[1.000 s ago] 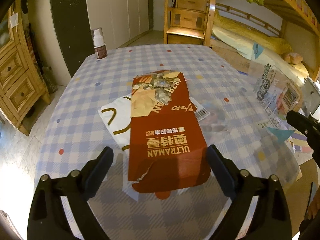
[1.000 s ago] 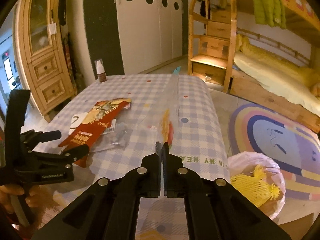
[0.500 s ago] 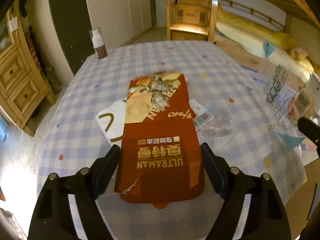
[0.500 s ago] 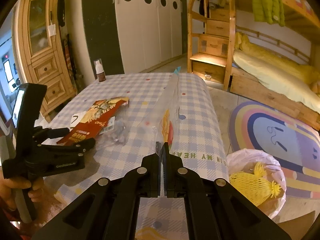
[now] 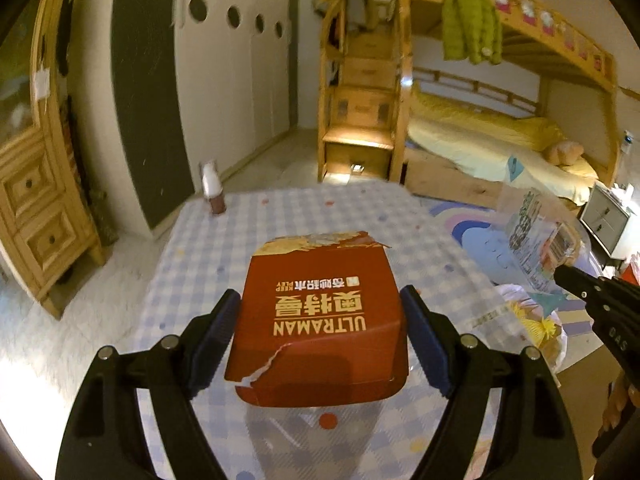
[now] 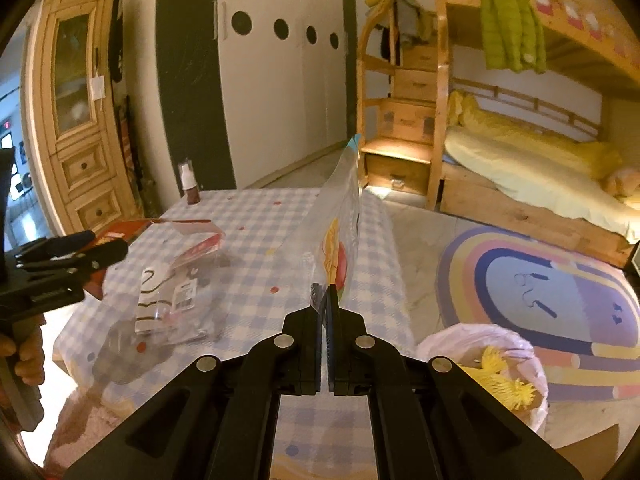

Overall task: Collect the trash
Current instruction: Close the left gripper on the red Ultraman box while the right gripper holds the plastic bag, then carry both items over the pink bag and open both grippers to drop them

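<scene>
Left gripper (image 5: 322, 320): jaws clenched on red packet (image 5: 320, 316), raised off desk (image 5: 420, 240).
Right gripper (image 6: 325, 300): jaws clamped on clear wrapper (image 6: 340, 216) near desk's right edge.
Trash bag (image 6: 492, 344): on floor beside desk.

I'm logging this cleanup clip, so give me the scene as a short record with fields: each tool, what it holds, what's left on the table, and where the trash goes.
left tool: shut on red Ultraman box, lifted off the table
right tool: shut on clear plastic wrapper, held upright
table: checkered cloth; bottle at far corner; clear packaging near left edge
trash bag: on floor right of table, open, yellow foam netting inside
</scene>
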Demonstrator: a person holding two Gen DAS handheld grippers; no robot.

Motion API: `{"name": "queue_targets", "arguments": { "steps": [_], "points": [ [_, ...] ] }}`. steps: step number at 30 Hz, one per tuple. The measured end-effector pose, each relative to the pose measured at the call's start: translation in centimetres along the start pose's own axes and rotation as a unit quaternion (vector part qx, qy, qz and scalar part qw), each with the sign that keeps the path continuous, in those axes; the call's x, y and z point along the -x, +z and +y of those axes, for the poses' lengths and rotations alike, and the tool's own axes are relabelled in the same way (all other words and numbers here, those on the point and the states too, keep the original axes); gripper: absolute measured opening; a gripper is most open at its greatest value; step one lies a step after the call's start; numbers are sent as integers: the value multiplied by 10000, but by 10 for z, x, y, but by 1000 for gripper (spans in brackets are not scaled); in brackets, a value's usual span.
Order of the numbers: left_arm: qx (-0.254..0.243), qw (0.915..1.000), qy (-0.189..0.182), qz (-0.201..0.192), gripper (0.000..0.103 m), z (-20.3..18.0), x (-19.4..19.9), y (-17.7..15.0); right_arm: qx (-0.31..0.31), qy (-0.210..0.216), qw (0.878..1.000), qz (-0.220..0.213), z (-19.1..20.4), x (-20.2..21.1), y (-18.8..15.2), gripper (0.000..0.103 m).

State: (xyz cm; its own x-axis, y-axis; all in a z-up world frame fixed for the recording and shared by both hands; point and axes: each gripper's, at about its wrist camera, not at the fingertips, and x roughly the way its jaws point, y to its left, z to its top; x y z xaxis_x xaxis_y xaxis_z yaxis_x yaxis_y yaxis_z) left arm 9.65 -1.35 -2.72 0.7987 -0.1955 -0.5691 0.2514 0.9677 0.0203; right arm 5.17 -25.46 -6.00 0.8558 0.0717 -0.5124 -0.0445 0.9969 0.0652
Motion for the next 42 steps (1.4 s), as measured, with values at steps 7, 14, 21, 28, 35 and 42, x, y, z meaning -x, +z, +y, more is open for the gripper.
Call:
{"name": "queue_targets", "arguments": {
  "steps": [7, 14, 21, 28, 35, 42],
  "points": [
    [-260, 9989, -312, -233, 78, -27, -4, 24, -167, -220, 9996, -61, -21, 13, 0, 1],
    [-573, 9934, -926, -350, 78, -90, -5, 31, -407, -619, 9972, -11, -60, 30, -13, 1],
    [-950, 9827, -1585, -126, 78, -163, -26, 14, -758, -1065, 9905, 429, -112, 26, -42, 2],
    [-1208, 9756, -1831, -1, 78, -200, -42, 10, -1239, -1125, 9832, 723, -158, 4, -60, 10],
    [-1378, 9704, -1977, 160, 79, -227, -54, 5, -1474, -1244, 9794, 592, -181, 9, -69, 46],
    [-1602, 9616, -2210, 273, 79, -266, -66, 1, -1691, -1489, 9741, 198, -200, 42, -60, 47]
  ]
}}
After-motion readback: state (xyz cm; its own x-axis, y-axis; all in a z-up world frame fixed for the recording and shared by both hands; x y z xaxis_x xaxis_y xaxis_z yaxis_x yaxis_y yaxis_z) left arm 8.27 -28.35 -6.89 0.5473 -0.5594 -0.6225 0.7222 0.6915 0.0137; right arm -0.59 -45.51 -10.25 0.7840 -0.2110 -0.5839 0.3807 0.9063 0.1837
